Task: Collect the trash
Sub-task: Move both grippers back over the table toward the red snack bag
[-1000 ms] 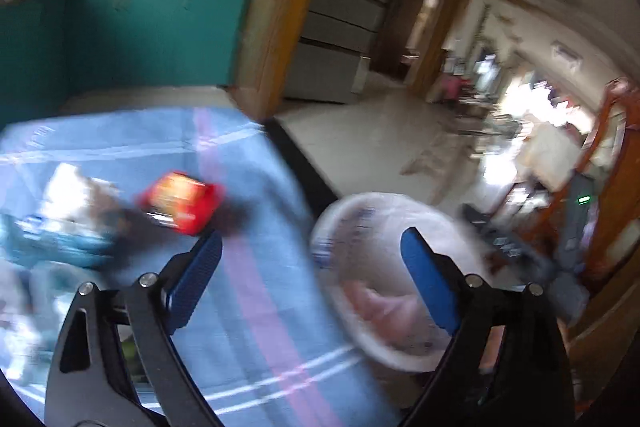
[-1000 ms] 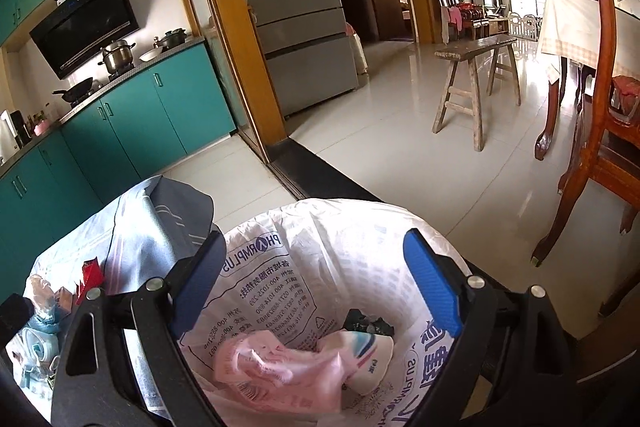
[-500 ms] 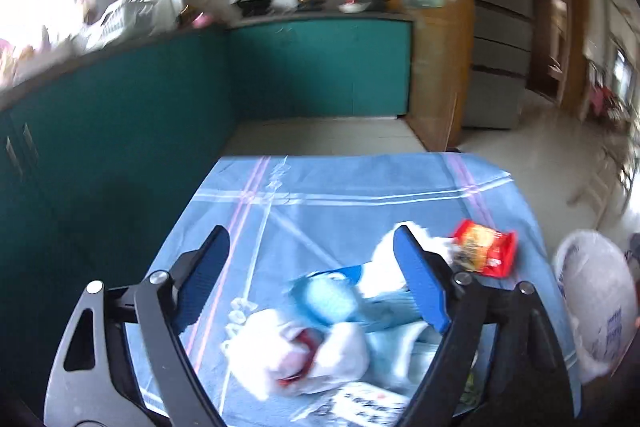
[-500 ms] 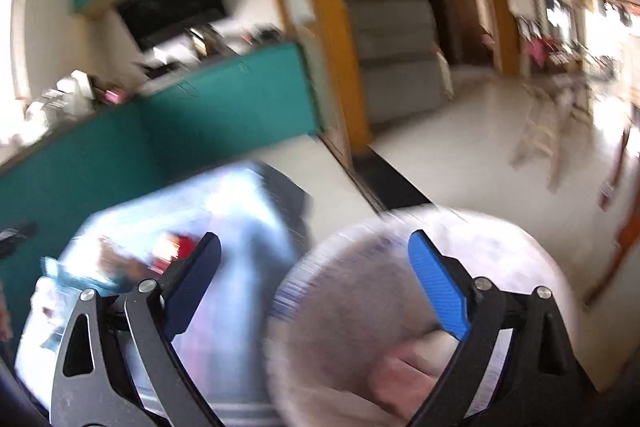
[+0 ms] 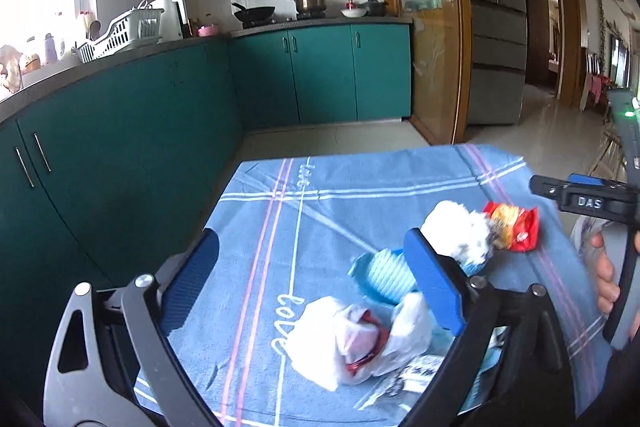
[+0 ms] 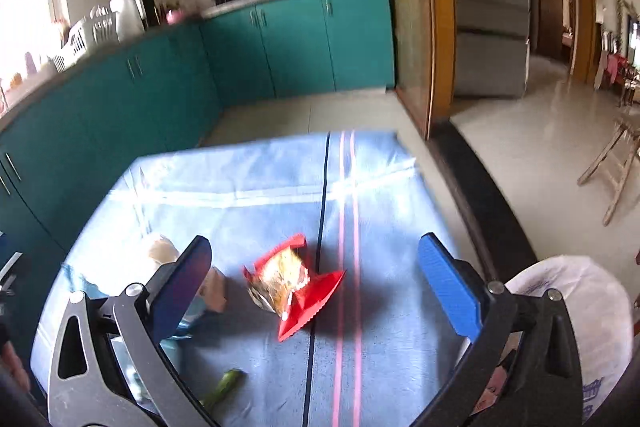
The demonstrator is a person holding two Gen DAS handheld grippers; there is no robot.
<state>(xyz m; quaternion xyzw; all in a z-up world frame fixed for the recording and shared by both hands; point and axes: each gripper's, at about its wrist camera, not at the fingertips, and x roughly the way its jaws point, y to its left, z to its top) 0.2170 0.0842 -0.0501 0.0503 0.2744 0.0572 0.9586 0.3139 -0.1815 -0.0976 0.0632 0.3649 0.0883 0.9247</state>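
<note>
Now your left gripper [image 5: 312, 279] hangs over the near edge of the table [image 5: 256, 195], its jaws wide apart after just opening further, with nothing pressed between them. Nearest to it lies one crumpled white plastic bag [image 5: 352, 339] with something red inside; just beyond sits one light blue ribbed cup [image 5: 380, 275] on its side, then one white crumpled wad [image 5: 456, 231], and touching that, one red snack wrapper [image 5: 512, 227] toward the right edge. Your right gripper [image 6: 316, 275] has its jaws spread fully, having just been opening, with that wrapper [image 6: 292, 283] on the cloth between the pads but untouched. One green scrap [image 6: 224, 387] lies at the near edge. The white trash bag [image 6: 580, 315] stands just off the table's right edge. The far half of the table is bare cloth, and open floor lies beyond its far edge up to the teal cabinets [image 5: 320, 75].
</note>
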